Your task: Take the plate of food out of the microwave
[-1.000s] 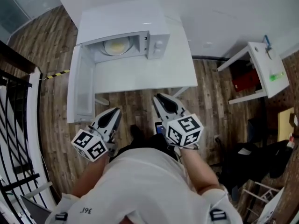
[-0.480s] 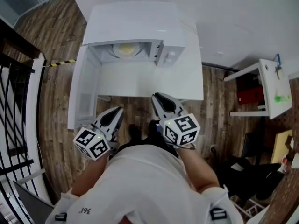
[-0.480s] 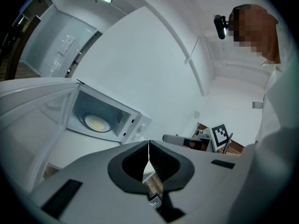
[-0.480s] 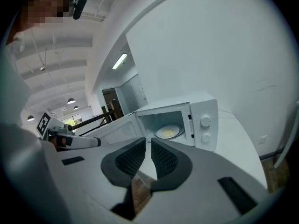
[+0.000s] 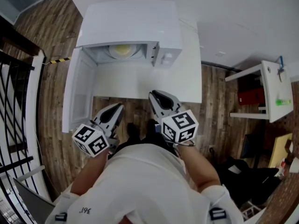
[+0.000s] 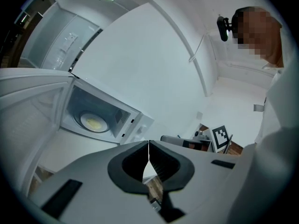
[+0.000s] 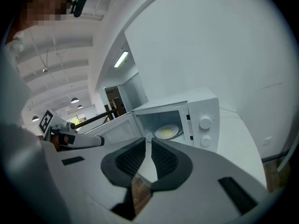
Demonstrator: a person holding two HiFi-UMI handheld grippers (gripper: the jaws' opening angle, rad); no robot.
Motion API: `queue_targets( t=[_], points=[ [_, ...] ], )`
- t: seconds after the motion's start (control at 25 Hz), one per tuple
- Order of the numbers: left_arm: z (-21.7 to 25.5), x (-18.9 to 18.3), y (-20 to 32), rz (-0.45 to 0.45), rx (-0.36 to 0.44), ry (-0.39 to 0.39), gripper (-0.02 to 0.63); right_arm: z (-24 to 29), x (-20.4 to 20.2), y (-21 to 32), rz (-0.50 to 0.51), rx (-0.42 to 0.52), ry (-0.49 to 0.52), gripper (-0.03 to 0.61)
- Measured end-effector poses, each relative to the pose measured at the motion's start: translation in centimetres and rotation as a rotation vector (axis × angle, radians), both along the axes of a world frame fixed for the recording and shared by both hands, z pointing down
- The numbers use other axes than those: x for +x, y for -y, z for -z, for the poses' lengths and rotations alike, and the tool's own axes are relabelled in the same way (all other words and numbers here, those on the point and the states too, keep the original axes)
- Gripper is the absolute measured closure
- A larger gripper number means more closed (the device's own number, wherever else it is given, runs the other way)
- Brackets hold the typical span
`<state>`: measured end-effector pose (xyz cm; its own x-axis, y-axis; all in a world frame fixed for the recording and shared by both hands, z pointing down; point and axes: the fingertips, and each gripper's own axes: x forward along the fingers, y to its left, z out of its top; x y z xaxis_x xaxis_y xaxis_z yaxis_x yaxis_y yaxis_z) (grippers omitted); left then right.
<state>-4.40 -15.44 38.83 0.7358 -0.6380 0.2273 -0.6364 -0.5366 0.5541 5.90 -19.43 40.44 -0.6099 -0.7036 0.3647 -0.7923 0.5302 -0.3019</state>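
Note:
The white microwave (image 5: 133, 20) stands on a white table (image 5: 140, 84) with its door (image 5: 77, 94) swung open to the left. Inside, a pale plate with yellow food (image 5: 122, 50) rests on the floor of the cavity; it also shows in the left gripper view as the plate (image 6: 95, 122) and in the right gripper view as the plate (image 7: 167, 132). Both grippers hover over the wood floor, short of the table's near edge. My left gripper (image 5: 117, 108) has its tips touching, empty. My right gripper (image 5: 155, 95) shows a narrow gap between its pads, with nothing in it.
The open door sticks out past the table's left front. A black railing (image 5: 14, 125) runs along the left. A second white table (image 5: 275, 90) with small items stands at the right, with dark clutter on the floor below it. The microwave's dials (image 7: 204, 122) sit right of the cavity.
Both grippers have moved forward, closer to the table's near edge, and the microwave now sits more centred ahead. The jaws look the same as before.

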Motion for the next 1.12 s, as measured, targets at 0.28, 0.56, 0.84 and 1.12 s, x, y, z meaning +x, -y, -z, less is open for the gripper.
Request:
queue_targets(
  t=[0.28, 0.56, 0.84, 1.12],
  points=[
    [0.4, 0.9, 6.4, 0.009, 0.048, 0.044, 0.607, 2.0, -1.8, 5.5, 0.049, 0.085, -0.036, 0.541],
    [-1.7, 0.2, 12.1, 0.071, 0.041, 0.111, 0.607, 0.0, -3.9, 10.6, 0.07, 0.084, -0.093, 0.541],
    [-5.3, -0.8, 16.1, 0.105, 0.002, 0.17, 0.607, -4.0, -6.6, 14.5, 0.092, 0.035, -0.16, 0.541],
    [-9.2, -2.0, 18.7, 0.123, -0.084, 0.193, 0.607, -8.2, -7.9, 17.6, 0.094, -0.013, -0.253, 0.541]
  ],
)
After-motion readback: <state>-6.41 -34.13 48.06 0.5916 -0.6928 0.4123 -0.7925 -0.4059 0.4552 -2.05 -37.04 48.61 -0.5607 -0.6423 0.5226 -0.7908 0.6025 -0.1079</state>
